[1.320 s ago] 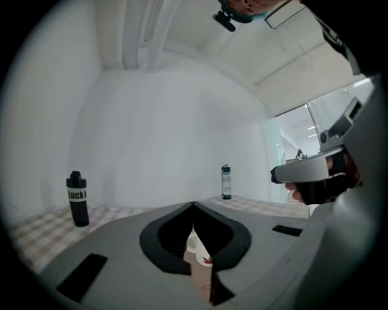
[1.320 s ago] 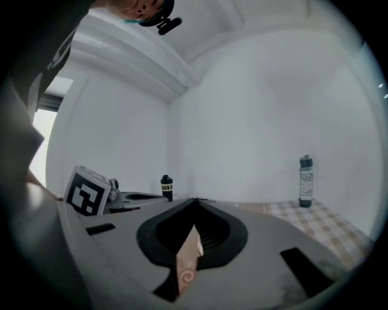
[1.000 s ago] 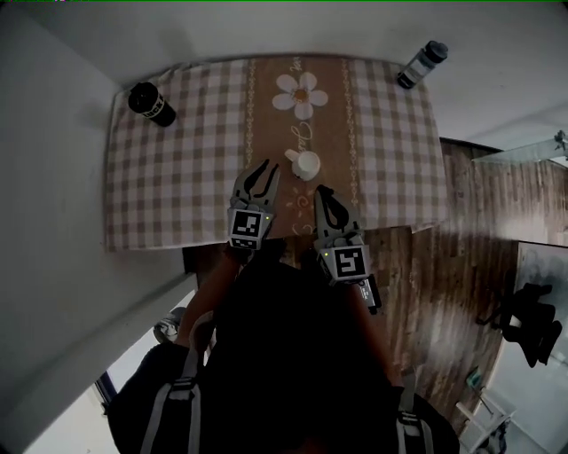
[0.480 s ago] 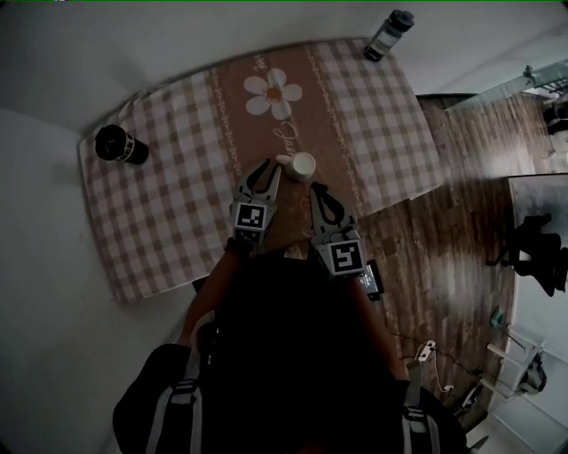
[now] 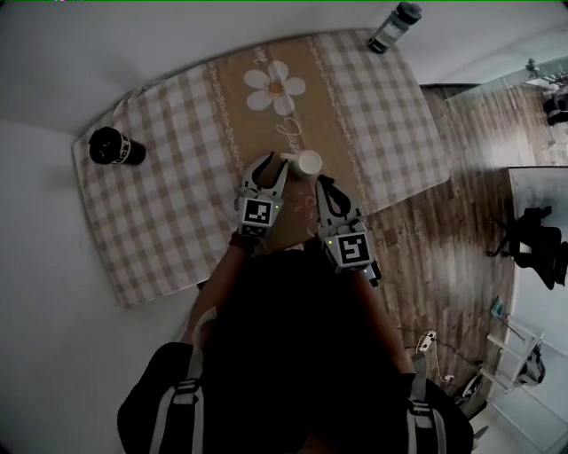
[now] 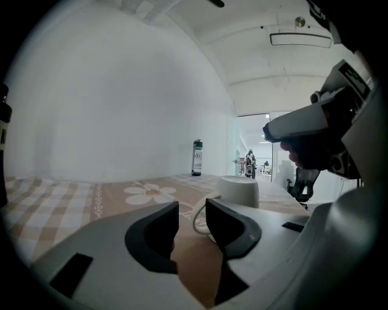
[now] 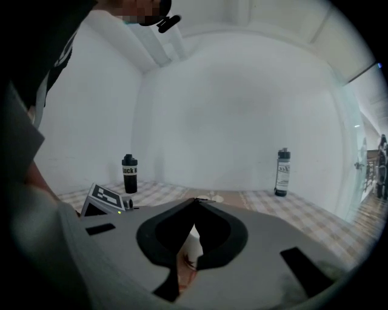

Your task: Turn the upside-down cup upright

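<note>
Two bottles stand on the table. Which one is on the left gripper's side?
The black bottle, at the table's left edge. The other, a grey bottle with a light label, stands at the far right corner.

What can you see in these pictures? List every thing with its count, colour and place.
Table: one, beige-and-white checked cloth with a brown daisy-print strip, centre of the head view.
Cup: one, white, on the brown strip, near the table's near edge.
Black bottle: one, black, table's left end.
Grey bottle: one, dark grey, table's far right corner.
Floor: dark wood, right of the table.
Person: one, dark clothing, bottom of the head view.
Left gripper: one, grey, jaws opening, nothing gripped, cup handle just ahead.
Right gripper: one, grey, jaws shut, empty, beside the cup.
</note>
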